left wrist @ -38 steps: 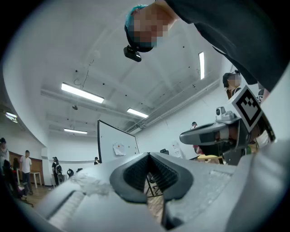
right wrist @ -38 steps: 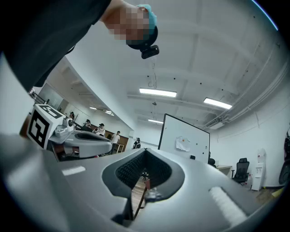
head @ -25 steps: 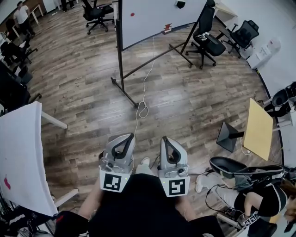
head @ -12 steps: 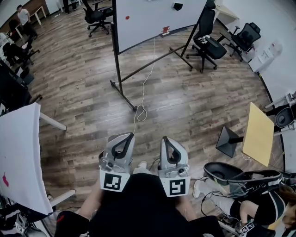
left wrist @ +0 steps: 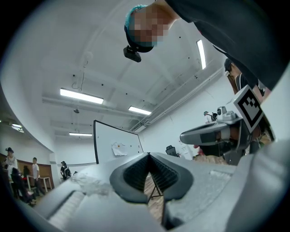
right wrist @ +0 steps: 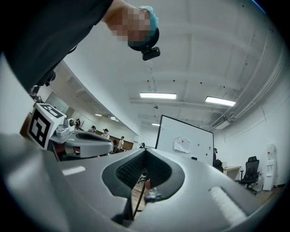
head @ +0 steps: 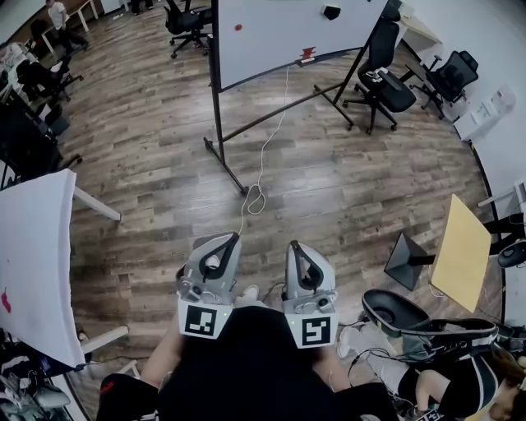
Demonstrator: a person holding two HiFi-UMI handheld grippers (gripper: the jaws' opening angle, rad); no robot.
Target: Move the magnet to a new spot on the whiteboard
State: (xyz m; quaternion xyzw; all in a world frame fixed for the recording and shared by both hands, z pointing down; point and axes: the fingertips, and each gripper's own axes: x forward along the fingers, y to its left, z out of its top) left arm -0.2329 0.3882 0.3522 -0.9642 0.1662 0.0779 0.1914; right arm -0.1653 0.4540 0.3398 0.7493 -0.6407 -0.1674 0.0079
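The whiteboard stands on a wheeled frame across the wooden floor, far ahead of me. A small red magnet sits near its left edge, and a black eraser is further right. My left gripper and right gripper are held side by side close to my body, both shut and empty. In the left gripper view the whiteboard shows beyond the closed jaws, with a sheet of paper on it. In the right gripper view the whiteboard is also far off.
A white cable runs from the board to a coil on the floor. Office chairs stand to the right of the board. A white table is at my left, and a yellow panel and a seated person are at my right.
The head view has shifted slightly, so the whiteboard sits a little further right. Both grippers stay in the same place, still shut.
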